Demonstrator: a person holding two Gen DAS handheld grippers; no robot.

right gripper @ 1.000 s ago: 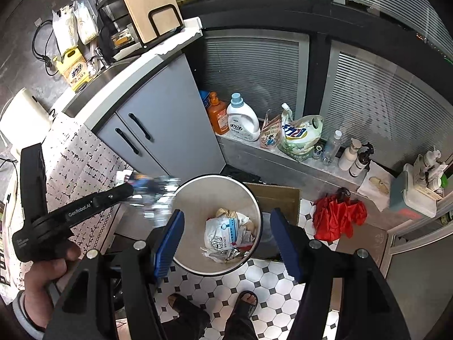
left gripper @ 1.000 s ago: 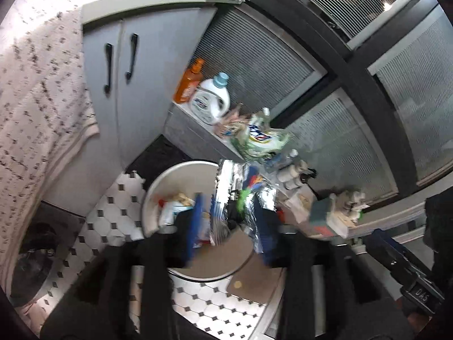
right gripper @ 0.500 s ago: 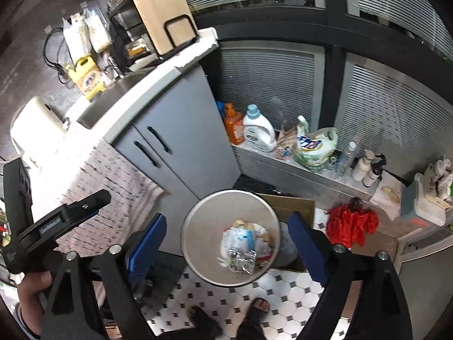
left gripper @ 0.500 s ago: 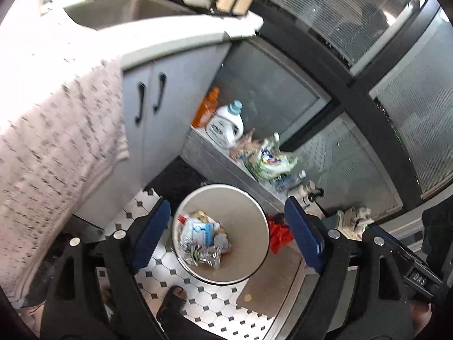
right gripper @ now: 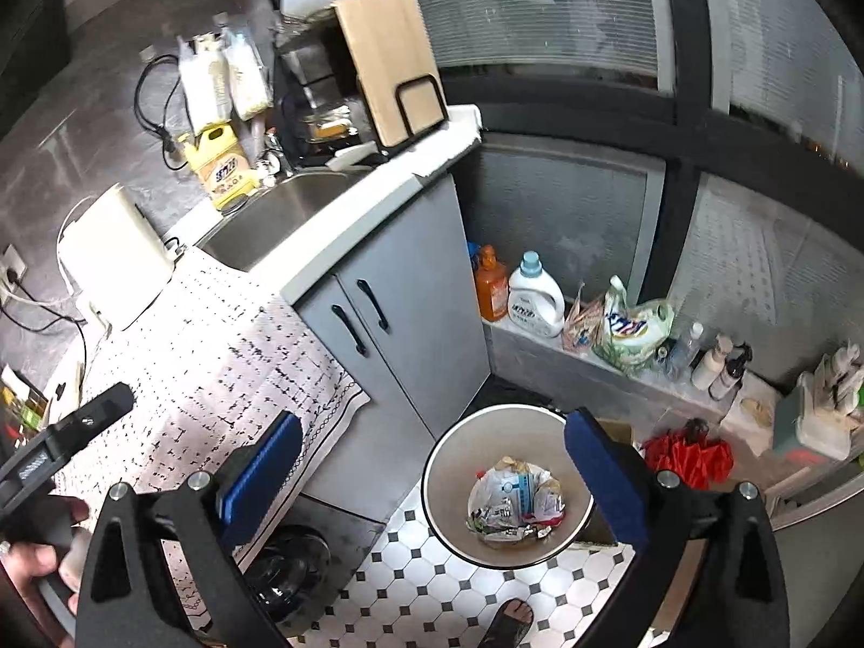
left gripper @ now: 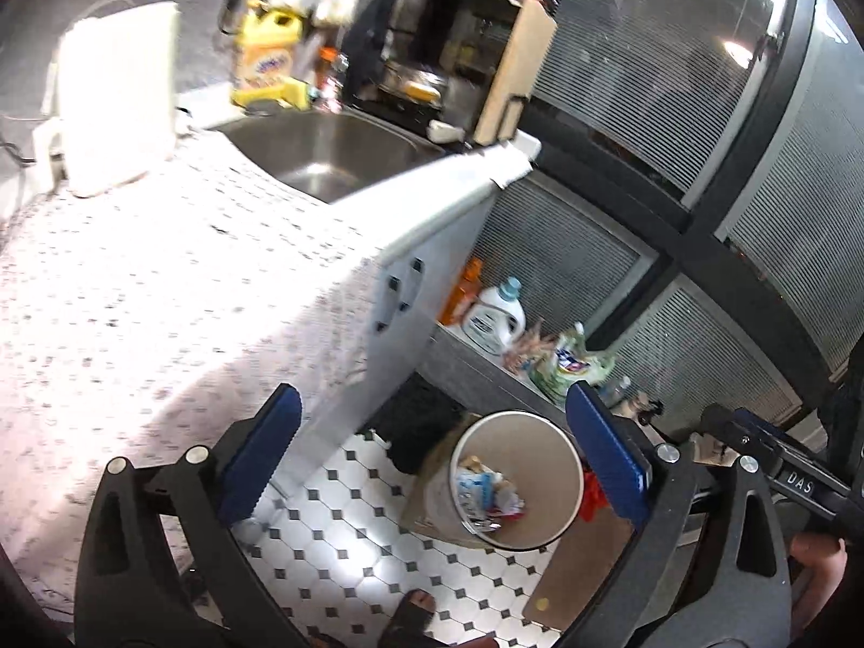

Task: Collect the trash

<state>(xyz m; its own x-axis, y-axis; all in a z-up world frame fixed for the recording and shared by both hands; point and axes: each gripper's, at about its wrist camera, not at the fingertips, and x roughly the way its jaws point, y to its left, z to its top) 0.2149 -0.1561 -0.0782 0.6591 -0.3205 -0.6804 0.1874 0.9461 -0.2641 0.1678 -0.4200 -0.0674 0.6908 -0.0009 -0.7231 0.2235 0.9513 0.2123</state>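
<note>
Both hand-held grippers spread, just opening, empty; only right view shows red umbrella point(right gripper: 688, 456)

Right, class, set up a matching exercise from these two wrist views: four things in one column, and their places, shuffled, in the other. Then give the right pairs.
Things:
1. crumpled wrappers
2. wooden cutting board
3. white detergent bottle
4. red cloth

Places:
A. on the tiled floor, right of the bin
B. upright in a black rack on the counter, beside the sink
C. at the bottom of the round trash bin
D. on the low ledge, next to the orange bottle

Pairs: 1-C, 2-B, 3-D, 4-A
</note>
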